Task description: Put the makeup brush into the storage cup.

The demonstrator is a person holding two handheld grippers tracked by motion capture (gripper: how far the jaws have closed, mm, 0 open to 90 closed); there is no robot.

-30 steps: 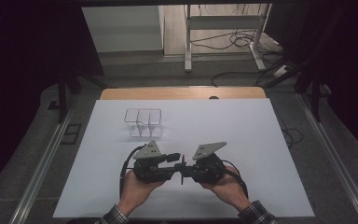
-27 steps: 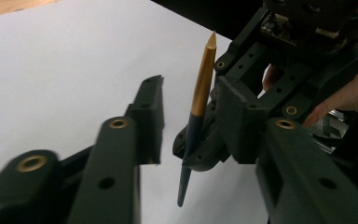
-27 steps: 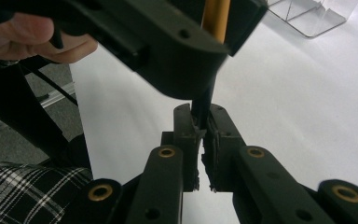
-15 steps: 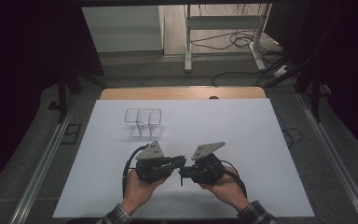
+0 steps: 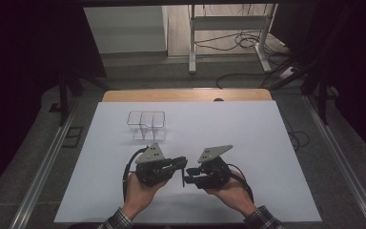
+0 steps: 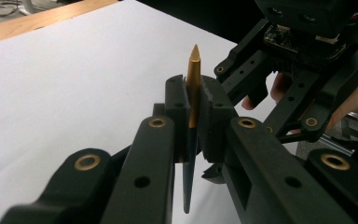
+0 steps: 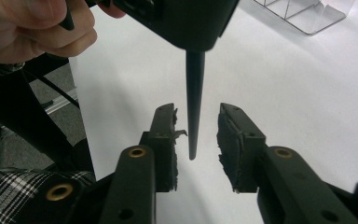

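1. Gold-tipped pen (image 6: 194, 88), dark tapered barrel below the gold part: my left gripper (image 6: 193, 116) is clamped on it at the join of gold and dark, pads pressed flat on both sides. The pen stands upright between them, with the point above the pads and the barrel hanging below.

2. My right gripper (image 7: 196, 140) has just been opening; its jaws now stand apart with the pen's dark tail between them, touching neither pad. So the pen rests with the left alone.

3. Handling, as I judge it: light, stiff, slim and smooth, so it could swivel or slide in a pinch. The gold point looks sharp and may be easy to damage. Best hold is mid-barrel, just below the gold section, where I have it now; the thin tail gives little to grip.

4. Right pads (image 7: 230, 140) look frayed and torn at the edges, so their hold may be uneven.

5. Outward from the pen, in the high view: both grippers meet nose to nose over the near part of the white table (image 5: 248, 138), left gripper (image 5: 183, 164) and right gripper (image 5: 188, 179) each in a hand. A clear divided holder (image 5: 146, 125) stands well beyond the pen, toward the far left.

6. Writing: none readable on pen, grippers or holder. No brand mark made out.
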